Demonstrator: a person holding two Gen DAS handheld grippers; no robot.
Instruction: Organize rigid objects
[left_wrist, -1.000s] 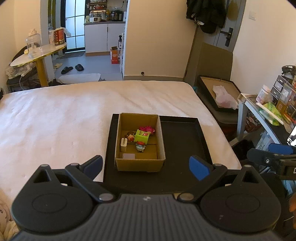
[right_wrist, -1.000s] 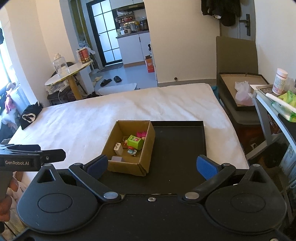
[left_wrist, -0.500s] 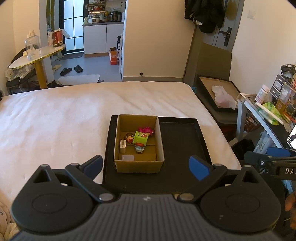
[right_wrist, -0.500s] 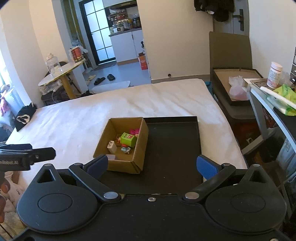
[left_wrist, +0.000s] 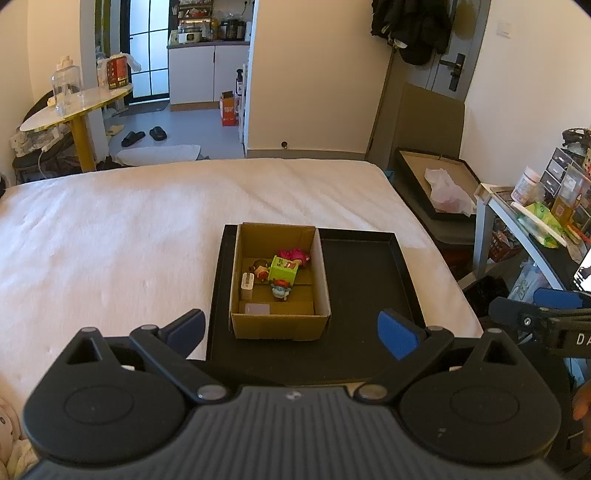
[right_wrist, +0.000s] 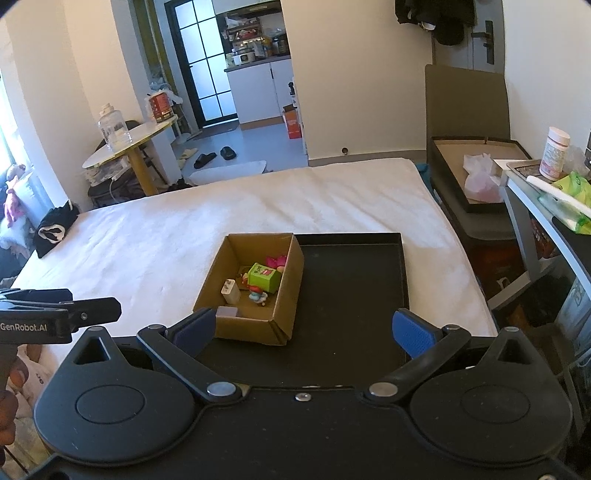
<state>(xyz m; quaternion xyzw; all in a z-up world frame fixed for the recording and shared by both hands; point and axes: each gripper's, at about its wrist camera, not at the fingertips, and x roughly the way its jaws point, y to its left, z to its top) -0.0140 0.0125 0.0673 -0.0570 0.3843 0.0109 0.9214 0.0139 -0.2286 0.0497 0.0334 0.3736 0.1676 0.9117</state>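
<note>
A brown cardboard box (left_wrist: 279, 326) (right_wrist: 255, 328) stands on the left part of a black tray (left_wrist: 365, 273) (right_wrist: 354, 280) on a white bed. Inside lie a green cube (left_wrist: 282, 271) (right_wrist: 263, 277), a pink toy (left_wrist: 293, 254), a white charger (left_wrist: 246, 285) (right_wrist: 230, 291), a small figure (left_wrist: 280, 288) and a grey pad (left_wrist: 257, 308). My left gripper (left_wrist: 291, 330) is open and empty, held back in front of the box. My right gripper (right_wrist: 304, 330) is open and empty, also short of the box.
The white bed (left_wrist: 110, 236) spreads left and behind the tray. A dark bin with a pizza box (left_wrist: 439, 188) and a cluttered shelf (left_wrist: 539, 221) stand to the right. A round table (right_wrist: 129, 144) stands far left.
Both grippers have drawn back and up slightly, so the box and tray sit a little farther off in both views. Nothing was grasped or released.
</note>
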